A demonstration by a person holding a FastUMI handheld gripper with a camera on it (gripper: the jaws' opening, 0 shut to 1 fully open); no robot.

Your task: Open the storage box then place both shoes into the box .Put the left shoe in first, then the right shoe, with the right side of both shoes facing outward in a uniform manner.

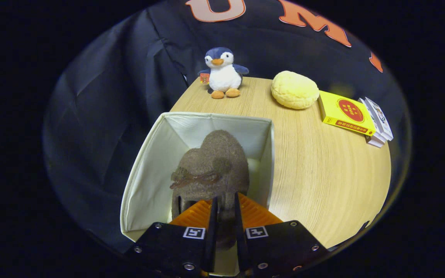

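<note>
A brown fuzzy shoe [211,170] is held over the open white box [145,185] on the worktop [323,173], its near end pinched between the jaws of the gripper [225,216], which are closed on it. Its long axis is seen running straight ahead from the jaws, toward the box's far wall. It is judged a straight lowering is needed; which shoe this is cannot be told.

My jaws pinch the shoe [211,170], which hangs inside the open box [145,185] at the bench's [323,173] left edge. Beyond the box stands a penguin [223,73]; right of it a bun [294,89], then stacked books [355,116].
</note>
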